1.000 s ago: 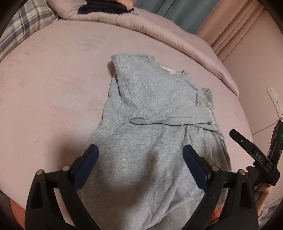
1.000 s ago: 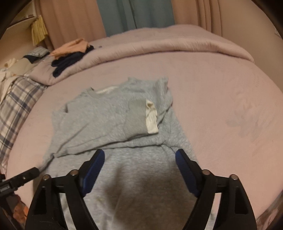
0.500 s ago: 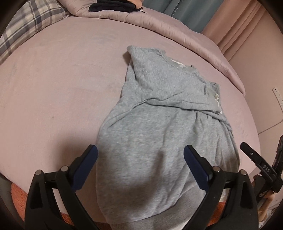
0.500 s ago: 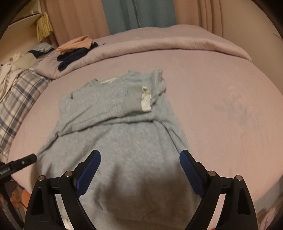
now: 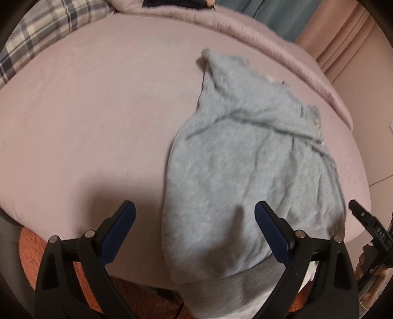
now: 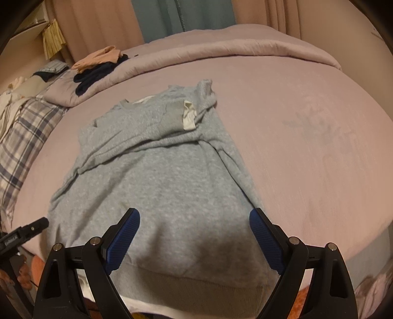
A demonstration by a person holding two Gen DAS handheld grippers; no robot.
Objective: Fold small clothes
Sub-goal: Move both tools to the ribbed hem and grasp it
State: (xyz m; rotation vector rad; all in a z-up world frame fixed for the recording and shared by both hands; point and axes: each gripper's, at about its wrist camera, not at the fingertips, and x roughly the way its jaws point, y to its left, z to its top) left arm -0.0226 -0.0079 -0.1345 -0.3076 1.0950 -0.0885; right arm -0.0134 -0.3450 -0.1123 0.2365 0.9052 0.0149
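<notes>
A grey sweatshirt [image 5: 248,157] [image 6: 157,176] lies on the pink bed, sleeves folded across its chest, a white cuff lining [image 6: 189,115] showing. Its ribbed hem [image 6: 186,284] hangs over the near bed edge. My left gripper [image 5: 194,213] hovers open above the sweatshirt's lower left side, with its left finger over bare sheet. My right gripper [image 6: 194,220] hovers open above the lower body of the sweatshirt, nothing between its blue pads [image 6: 260,233]. The right gripper's tip [image 5: 363,218] shows at the right edge of the left wrist view; the left gripper's tip [image 6: 27,230] shows at the left of the right wrist view.
A rolled pink duvet [image 6: 221,51] runs along the far side of the bed. Dark and peach clothes [image 6: 98,66] sit on it at the back left, beside a plaid pillow [image 6: 24,132]. Curtains [image 6: 159,17] hang behind. An orange rug [image 5: 29,250] lies below the bed edge.
Both grippers have drawn back toward the near bed edge and lowered; the left one has also shifted left, so the sweatshirt now sits right of centre in its view. Both stay open.
</notes>
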